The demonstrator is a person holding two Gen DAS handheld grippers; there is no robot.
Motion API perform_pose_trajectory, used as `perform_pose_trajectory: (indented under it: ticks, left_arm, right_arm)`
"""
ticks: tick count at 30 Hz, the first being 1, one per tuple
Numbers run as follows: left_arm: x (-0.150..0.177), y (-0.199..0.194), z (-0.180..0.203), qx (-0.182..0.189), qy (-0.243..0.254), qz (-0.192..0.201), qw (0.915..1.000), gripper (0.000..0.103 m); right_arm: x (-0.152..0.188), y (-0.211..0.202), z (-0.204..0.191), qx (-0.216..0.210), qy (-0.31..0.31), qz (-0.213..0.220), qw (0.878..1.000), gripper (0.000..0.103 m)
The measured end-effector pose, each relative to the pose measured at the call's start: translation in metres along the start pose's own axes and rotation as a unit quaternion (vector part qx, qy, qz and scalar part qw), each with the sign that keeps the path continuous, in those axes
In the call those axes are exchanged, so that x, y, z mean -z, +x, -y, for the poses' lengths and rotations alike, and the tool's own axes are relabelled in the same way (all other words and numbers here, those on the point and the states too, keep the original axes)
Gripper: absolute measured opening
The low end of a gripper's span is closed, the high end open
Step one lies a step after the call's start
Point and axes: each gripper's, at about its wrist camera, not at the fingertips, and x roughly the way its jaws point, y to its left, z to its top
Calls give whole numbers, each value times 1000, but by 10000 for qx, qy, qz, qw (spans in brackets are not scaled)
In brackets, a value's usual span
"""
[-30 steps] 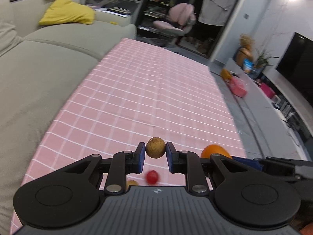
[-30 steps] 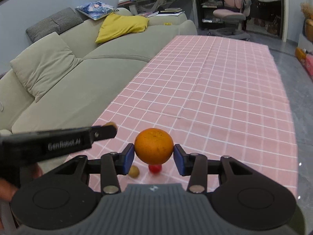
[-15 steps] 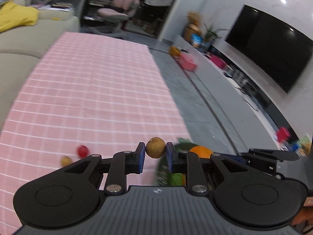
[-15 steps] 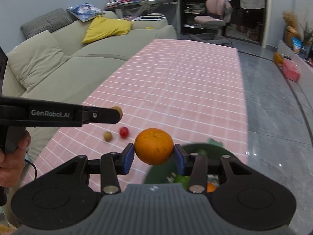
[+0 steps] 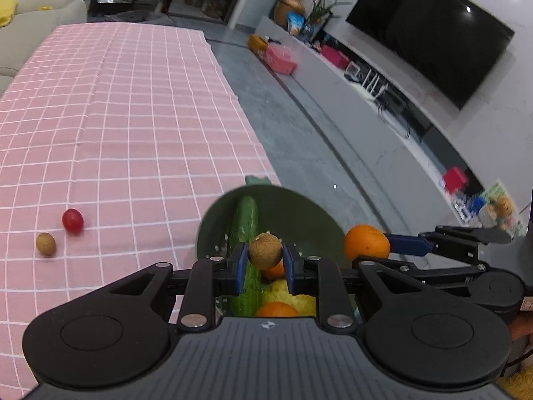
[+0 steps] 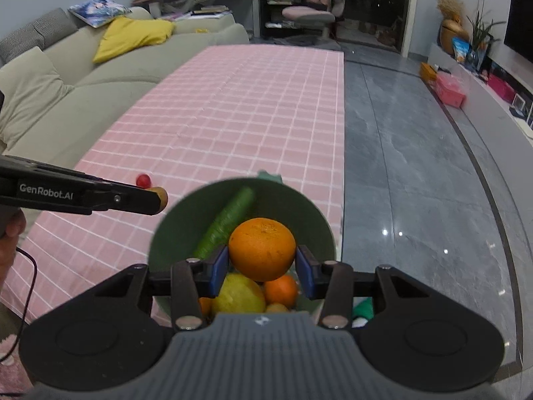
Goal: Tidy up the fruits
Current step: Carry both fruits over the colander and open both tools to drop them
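My left gripper (image 5: 265, 260) is shut on a small brown round fruit (image 5: 265, 251), held above the green bowl (image 5: 309, 213). My right gripper (image 6: 262, 266) is shut on an orange (image 6: 262, 249), also above the bowl (image 6: 309, 213). The bowl holds a cucumber (image 6: 226, 221), a yellow fruit (image 6: 238, 295) and smaller oranges (image 6: 281, 291). A red cherry tomato (image 5: 72, 220) and a second small brown fruit (image 5: 46, 243) lie on the pink checked cloth (image 5: 133, 116) left of the bowl. The left gripper also shows in the right wrist view (image 6: 160, 200), and the orange in the left wrist view (image 5: 366, 243).
The bowl sits at the cloth's right edge, beside grey stone floor (image 6: 416, 166). A beige sofa (image 6: 66, 76) with a yellow cushion (image 6: 133, 36) borders the cloth on the left. A TV (image 5: 433, 40) and a low shelf with clutter stand on the right.
Both grippers have swung right with their fruits, from over the cherry tomato and loose brown fruit to above the green bowl. Their grips are unchanged.
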Motion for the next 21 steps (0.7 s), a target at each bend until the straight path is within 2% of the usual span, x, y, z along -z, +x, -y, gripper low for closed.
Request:
perform_pose_trajectory:
  ticks: [6, 12, 21]
  left_arm:
    - [2, 21, 2, -381, 222, -290, 9986, 25]
    - [1, 40, 8, -882, 639, -564, 9925, 25]
    - [-3, 60, 16, -1221, 1007, -701, 9849, 25]
  right_arm:
    - [1, 25, -3, -55, -95, -198, 9997, 41]
    - [-4, 53, -1, -42, -120, -354, 9993, 41]
    - [-19, 92, 1, -126, -209, -427, 9988, 41]
